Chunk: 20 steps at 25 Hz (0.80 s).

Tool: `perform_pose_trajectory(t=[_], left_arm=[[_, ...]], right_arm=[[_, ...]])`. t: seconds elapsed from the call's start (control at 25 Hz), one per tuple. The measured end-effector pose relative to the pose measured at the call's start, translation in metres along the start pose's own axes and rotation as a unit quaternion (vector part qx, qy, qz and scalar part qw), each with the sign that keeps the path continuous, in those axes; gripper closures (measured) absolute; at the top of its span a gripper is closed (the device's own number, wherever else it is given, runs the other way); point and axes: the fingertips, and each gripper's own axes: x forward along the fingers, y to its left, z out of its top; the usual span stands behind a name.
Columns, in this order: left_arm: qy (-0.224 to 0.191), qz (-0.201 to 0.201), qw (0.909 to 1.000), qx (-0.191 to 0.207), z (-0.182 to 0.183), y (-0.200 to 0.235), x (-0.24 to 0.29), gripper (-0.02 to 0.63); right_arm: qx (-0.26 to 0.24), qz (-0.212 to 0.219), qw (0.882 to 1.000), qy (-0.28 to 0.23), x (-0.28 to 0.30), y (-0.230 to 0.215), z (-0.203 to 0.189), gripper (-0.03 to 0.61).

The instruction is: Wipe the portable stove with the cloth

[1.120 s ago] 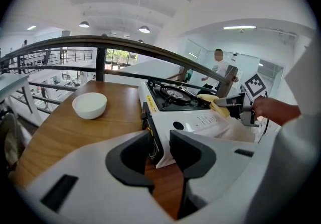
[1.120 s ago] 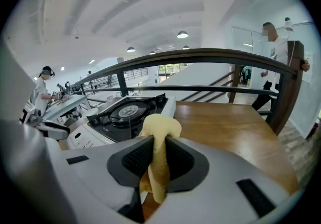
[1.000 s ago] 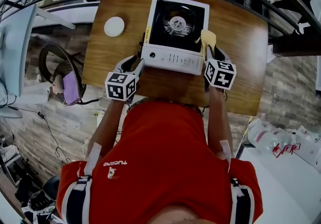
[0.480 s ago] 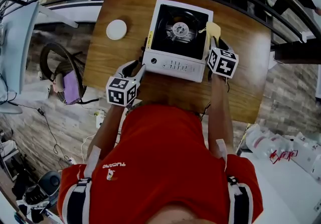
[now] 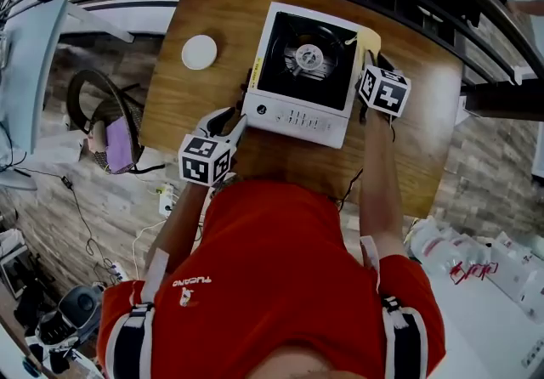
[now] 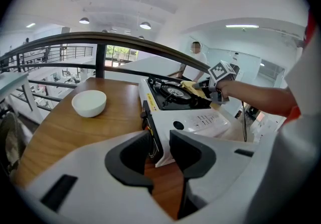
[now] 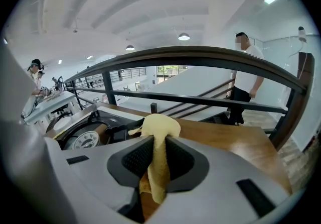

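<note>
1. The right gripper (image 7: 156, 155) fingers (image 7: 134, 160) pinch the yellow cloth (image 7: 159, 126) at the stove's (image 5: 306, 63) right rim.
2. The left gripper (image 6: 160, 155) fingers (image 6: 131, 156) stand slightly apart, with the stove's near left corner in the gap.
3. A white bowl (image 5: 199, 52) sits on the tabletop (image 5: 183, 110) left of the stove; contents unclear.
4. The print on the stove's yellow sticker (image 6: 150, 101) is too small to read.

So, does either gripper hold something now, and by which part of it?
The right gripper pinches the yellow cloth near its middle, a bunch above the jaws, a tail below. The left gripper holds nothing; its jaws stand apart.
</note>
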Motion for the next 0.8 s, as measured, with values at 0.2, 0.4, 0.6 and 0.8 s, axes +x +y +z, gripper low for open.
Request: perform_pose_trajectory(t=[0.2, 0.4, 0.6, 0.8], left_arm=[[0.001, 0.002, 1.0, -0.003, 0.0, 0.001, 0.0, 0.486], [0.005, 0.006, 1.0, -0.004, 0.002, -0.001, -0.001, 0.486], [0.01, 0.008, 0.9999, -0.001, 0.001, 0.0, -0.001, 0.486], [0.014, 0.01, 0.9998, -0.001, 0.001, 0.0, 0.0, 0.486]], right_arm=[[-0.029, 0.005, 1.0, 0.004, 0.018, -0.005, 0.016, 0.493], [-0.061, 0.011, 0.998, 0.008, 0.033, -0.011, 0.03, 0.494], [-0.089, 0.02, 0.996, 0.008, 0.048, -0.014, 0.042, 0.494], [-0.136, 0.038, 0.99, 0.013, 0.06, -0.01, 0.054, 0.493]])
